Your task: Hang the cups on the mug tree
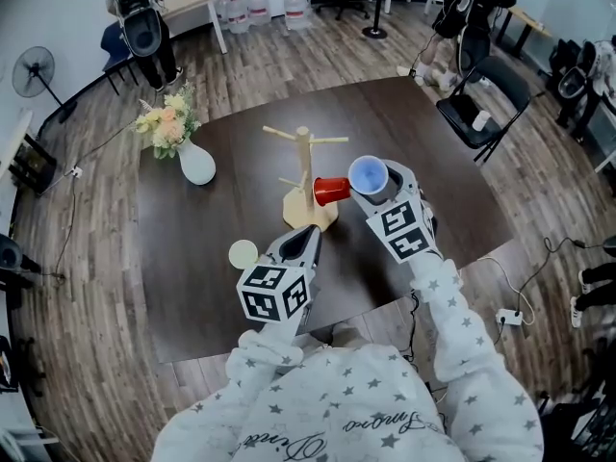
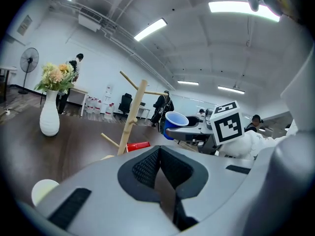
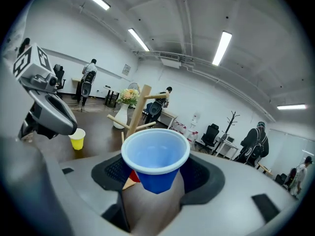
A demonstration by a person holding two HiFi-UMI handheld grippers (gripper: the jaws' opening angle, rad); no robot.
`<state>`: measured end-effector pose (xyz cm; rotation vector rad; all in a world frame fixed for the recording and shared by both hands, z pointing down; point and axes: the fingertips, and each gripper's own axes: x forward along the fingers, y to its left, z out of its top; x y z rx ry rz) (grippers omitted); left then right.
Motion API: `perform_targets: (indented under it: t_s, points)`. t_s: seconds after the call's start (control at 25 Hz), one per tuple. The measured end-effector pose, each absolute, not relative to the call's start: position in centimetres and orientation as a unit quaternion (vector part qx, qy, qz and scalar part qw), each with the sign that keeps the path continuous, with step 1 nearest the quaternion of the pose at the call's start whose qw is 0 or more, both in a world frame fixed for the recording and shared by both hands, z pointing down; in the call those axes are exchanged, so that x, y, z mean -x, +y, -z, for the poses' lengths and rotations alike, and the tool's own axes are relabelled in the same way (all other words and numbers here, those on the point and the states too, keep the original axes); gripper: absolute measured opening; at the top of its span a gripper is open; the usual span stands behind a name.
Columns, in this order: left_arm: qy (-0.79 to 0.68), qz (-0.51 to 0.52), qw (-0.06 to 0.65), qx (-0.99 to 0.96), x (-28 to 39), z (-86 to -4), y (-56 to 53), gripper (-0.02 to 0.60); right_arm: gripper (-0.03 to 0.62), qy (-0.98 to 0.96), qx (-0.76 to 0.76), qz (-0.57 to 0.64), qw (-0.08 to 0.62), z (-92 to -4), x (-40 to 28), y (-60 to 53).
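Blue plastic cup (image 3: 155,156): 1, upright, clamped in my right gripper (image 3: 156,175), near the mug tree (image 1: 304,171), where 1 red cup (image 1: 331,190) hangs. Left gripper (image 2: 158,167): pinched closed, empty. Risks: thin wall slipping; rim knocking a peg, toppling the tree.

The desk (image 1: 221,258) is a dark, matt board with faint wood grain. The tree (image 1: 304,162) is pale bare wood, smooth and without shine. At its ten o'clock the vase (image 1: 197,165) looks like white glazed ceramic, glossy. The blue cup (image 3: 156,161) is thin smooth plastic, white and slightly shiny inside. The red cup (image 1: 331,190) and yellow cup (image 1: 243,254) look like the same plastic. The left gripper (image 2: 158,154) and right gripper (image 3: 156,176) are matt grey plastic. Their pads (image 3: 114,170) are black with a rough gridded texture. The sleeve (image 1: 452,325) is soft grey cloth printed with stars. The floor (image 1: 87,287) is wood plank with a light sheen.
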<state>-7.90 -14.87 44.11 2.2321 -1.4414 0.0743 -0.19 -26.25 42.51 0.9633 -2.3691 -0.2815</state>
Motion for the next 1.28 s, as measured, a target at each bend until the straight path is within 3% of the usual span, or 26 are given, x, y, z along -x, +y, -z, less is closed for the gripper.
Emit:
perform_targets:
  t_s: [1.28]
  points:
    - [-0.487,-0.012,0.234,-0.841,10.9,-42.8,-13.8,0.025,0.307,-0.693,-0.369,0.380,0.490,-36.7,5.1,-29.6]
